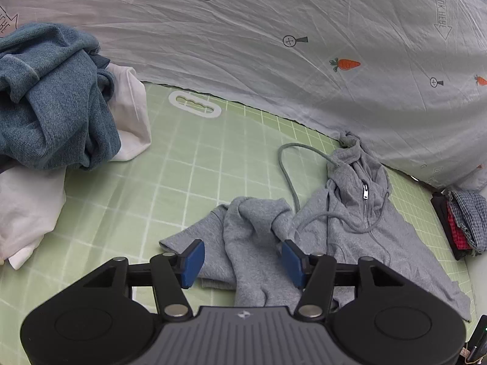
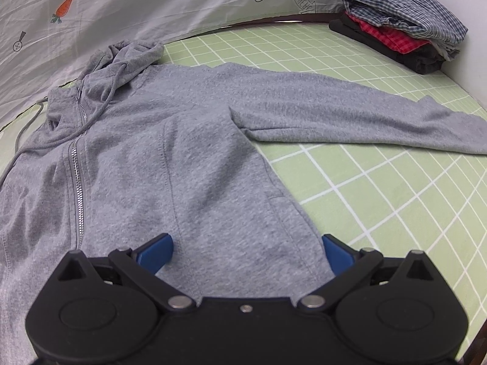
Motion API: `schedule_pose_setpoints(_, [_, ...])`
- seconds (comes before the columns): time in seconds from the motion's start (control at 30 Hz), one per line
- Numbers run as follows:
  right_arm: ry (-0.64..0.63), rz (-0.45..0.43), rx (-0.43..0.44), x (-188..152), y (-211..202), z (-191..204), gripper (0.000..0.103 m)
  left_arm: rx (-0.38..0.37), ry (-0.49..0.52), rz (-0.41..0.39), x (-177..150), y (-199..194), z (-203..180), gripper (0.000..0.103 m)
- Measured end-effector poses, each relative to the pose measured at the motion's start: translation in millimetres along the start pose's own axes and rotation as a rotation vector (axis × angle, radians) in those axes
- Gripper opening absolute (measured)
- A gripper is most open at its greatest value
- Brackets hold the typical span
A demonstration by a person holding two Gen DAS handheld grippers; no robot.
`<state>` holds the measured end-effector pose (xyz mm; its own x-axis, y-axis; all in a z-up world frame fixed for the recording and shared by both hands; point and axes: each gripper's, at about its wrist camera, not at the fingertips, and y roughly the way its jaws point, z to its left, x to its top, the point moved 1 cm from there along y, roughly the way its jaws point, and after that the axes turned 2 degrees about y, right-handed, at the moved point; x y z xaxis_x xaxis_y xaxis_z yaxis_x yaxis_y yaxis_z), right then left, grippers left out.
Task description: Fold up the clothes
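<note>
Grey hoodie [image 2: 170,158]: spread zip-up on green grid mat [image 2: 380,182]; one sleeve straight [image 2: 350,112], other sleeve bunched [image 1: 252,228].

Unfolded pile, denim [image 1: 51,97] and white, beyond bunched sleeve: risk of snagging.

Folded stack [image 2: 404,33] past straight sleeve.

Left gripper [image 1: 242,260]: jaws parted, straddling bunched sleeve, nothing clamped; may grab doubled layers.

Right gripper [image 2: 246,254]: wide open over hem, holding nothing.

Drawstring [image 1: 289,176]: looped loose, may drag.

Green gridded mat [image 1: 194,164] on the surface, white handle cutout [image 1: 194,105] at its far edge; pale printed sheet [image 1: 274,45] with carrot [image 1: 345,64] motifs rises behind the mat.
</note>
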<state>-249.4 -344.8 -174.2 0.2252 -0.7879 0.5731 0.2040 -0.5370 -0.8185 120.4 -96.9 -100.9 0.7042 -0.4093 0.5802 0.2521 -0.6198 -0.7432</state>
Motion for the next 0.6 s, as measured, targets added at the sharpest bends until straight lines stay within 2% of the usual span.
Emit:
schedule_pose_setpoints(0.1, [0.008,-0.002,-0.007,-0.5,0.1,1.1,0.103,-0.005,0.003,0.001,12.1,12.7,5.9,0.059])
schedule_pose_setpoints(0.27, [0.004,-0.001,-0.015,-2.0,-1.6,3.1,0.103,-0.029,0.075,0.092,19.0,64.1,1.0,0.059])
schedule_pose_setpoints(0.43, [-0.006,-0.004,-0.015,-3.9,-3.5,4.5,0.103,-0.080,0.080,0.145,19.9,94.5,-1.8,0.057])
schedule_pose_setpoints(0.47, [-0.001,-0.005,-0.013,-4.1,-3.3,4.2,0.103,-0.087,0.080,0.146,19.1,96.6,-2.2,0.049])
schedule_pose_setpoints(0.57, [0.010,-0.005,-0.009,-4.0,-2.4,3.6,0.103,-0.110,0.064,0.126,15.7,90.8,-0.8,0.009])
schedule_pose_setpoints(0.6, [0.010,-0.007,-0.009,-4.1,-2.2,3.7,0.103,-0.098,0.050,0.113,15.1,86.3,0.1,0.008])
